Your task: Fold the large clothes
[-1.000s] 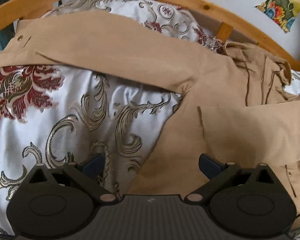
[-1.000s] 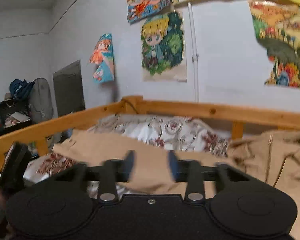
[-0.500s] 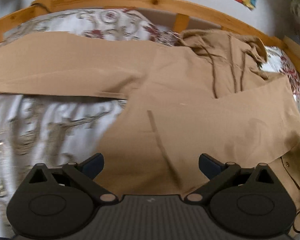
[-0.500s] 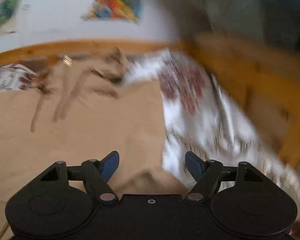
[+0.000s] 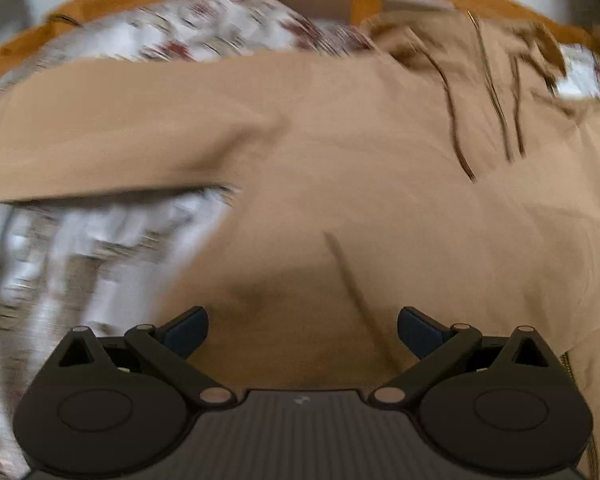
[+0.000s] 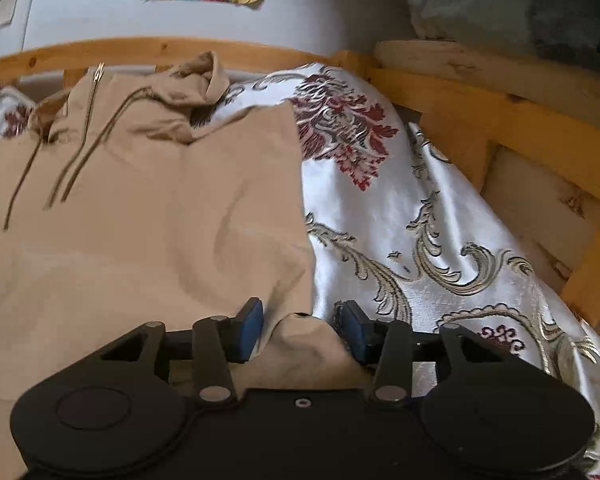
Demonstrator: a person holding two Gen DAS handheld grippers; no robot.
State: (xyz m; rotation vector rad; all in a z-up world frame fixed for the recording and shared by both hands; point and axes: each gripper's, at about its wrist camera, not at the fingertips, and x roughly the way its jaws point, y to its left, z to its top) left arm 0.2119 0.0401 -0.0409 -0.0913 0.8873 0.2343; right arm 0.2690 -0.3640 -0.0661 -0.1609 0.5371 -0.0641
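The tan hooded jacket point(image 6: 148, 216) is spread on the bed's patterned quilt point(image 6: 412, 216), its hood point(image 6: 188, 80) lying toward the wooden bed rail point(image 6: 236, 46). Since half a second ago the right tool point(image 6: 299, 330) has been brought down at the jacket's quilt-side edge, its jaws narrowed around a raised bunch of cloth, though not yet pressed onto it. The left tool point(image 5: 302, 330), spread wide and holding nothing, has been carried further over the jacket's body; that view is blurred by motion. A side fold is judged to be starting, with the right edge about to be gripped. One sleeve point(image 5: 112, 136) is stretched out from the jacket, away from the right tool. The loose drawstrings point(image 6: 72, 168) below the hood could be trapped in the fold.
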